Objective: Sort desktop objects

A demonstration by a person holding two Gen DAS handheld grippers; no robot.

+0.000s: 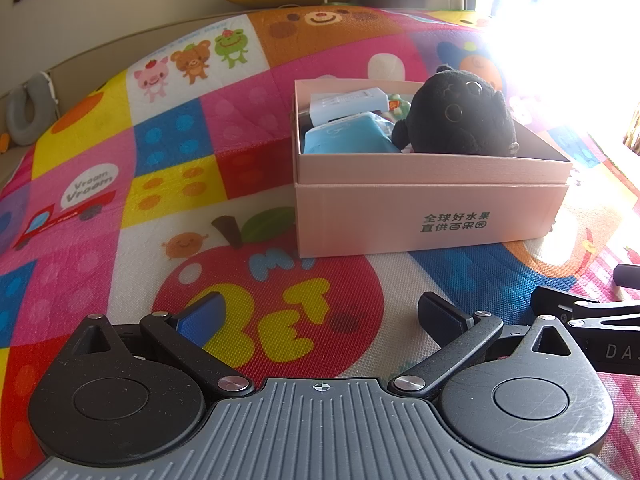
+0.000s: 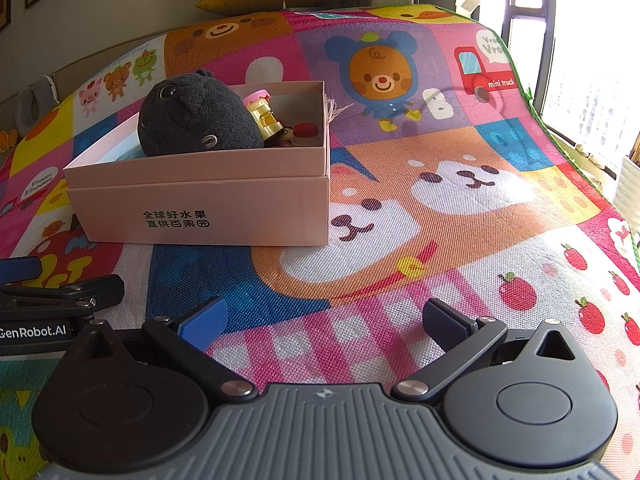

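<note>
Both my grippers, left [image 1: 320, 316] and right [image 2: 324, 320], gape wide and empty over the mat [image 2: 440, 240]; box [image 2: 200, 208] holds the plush [image 2: 192, 116] and bits, nothing loose visible, sorting looks done.

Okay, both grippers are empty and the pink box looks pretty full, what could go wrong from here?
1. The black plush toy rises well above the rim of the pink box; a nudge could tip it out onto the play mat.
2. The small gold toy and red-capped bottle sit crowded behind the plush, so reaching in risks knocking them.
3. The left gripper and right gripper sit close together and could collide.
</note>
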